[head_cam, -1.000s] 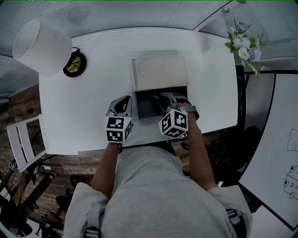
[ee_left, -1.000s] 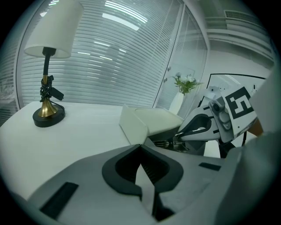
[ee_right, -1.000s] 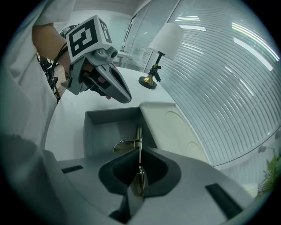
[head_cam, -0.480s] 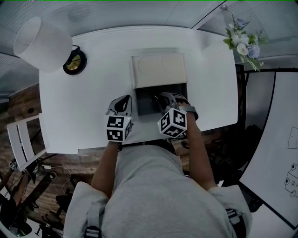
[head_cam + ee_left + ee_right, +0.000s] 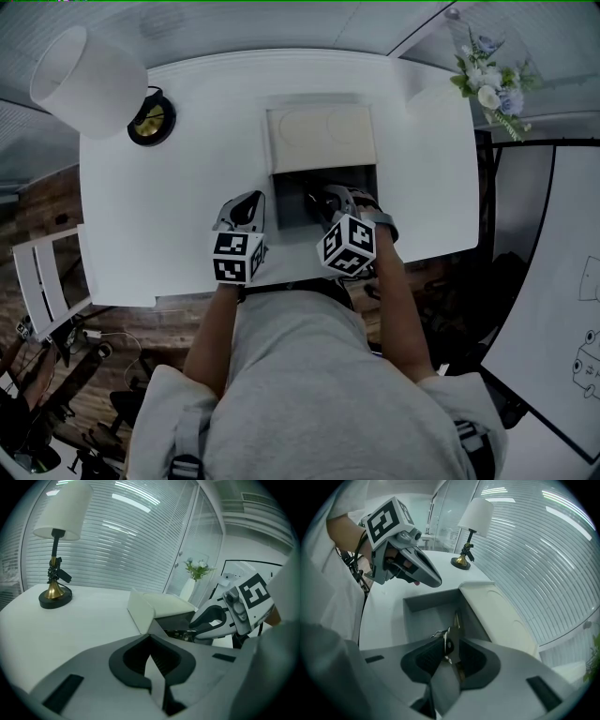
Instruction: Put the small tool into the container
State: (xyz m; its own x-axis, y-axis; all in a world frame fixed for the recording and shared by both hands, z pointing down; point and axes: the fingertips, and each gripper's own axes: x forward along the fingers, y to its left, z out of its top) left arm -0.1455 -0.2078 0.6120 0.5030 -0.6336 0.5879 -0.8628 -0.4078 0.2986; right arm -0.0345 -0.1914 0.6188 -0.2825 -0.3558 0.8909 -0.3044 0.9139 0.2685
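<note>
The right gripper [image 5: 450,660] hangs over the open container [image 5: 423,603] with its jaws pointing down and forward into it. The jaws are opening at this moment. The small tool [image 5: 450,637] is between them, and it seems to lean on one pad and not to be pressed from both sides.

The tool is a thin metal piece with a small ring on it. Its long axis runs the same way as the jaws, straight away from the gripper. The far tip points to the floor of the container, close to the side where the raised lid [image 5: 499,609] stands. So the tool is directly below and in front of the pads, inside the walls of the container, not above the table [image 5: 159,234].

In the head view the right gripper [image 5: 330,201] is over the dark inside of the container [image 5: 289,208], and the left gripper [image 5: 246,212] rests just beside the left wall, outside the box. The left gripper [image 5: 152,665] has its jaws a little apart and nothing is between them.

I judge that the right hand is the one that finishes this step. The tool should drop a short way along its own axis. What the next move calls for is to lift the gripper straight back along that line, so the pads do not drag the ring.
</note>
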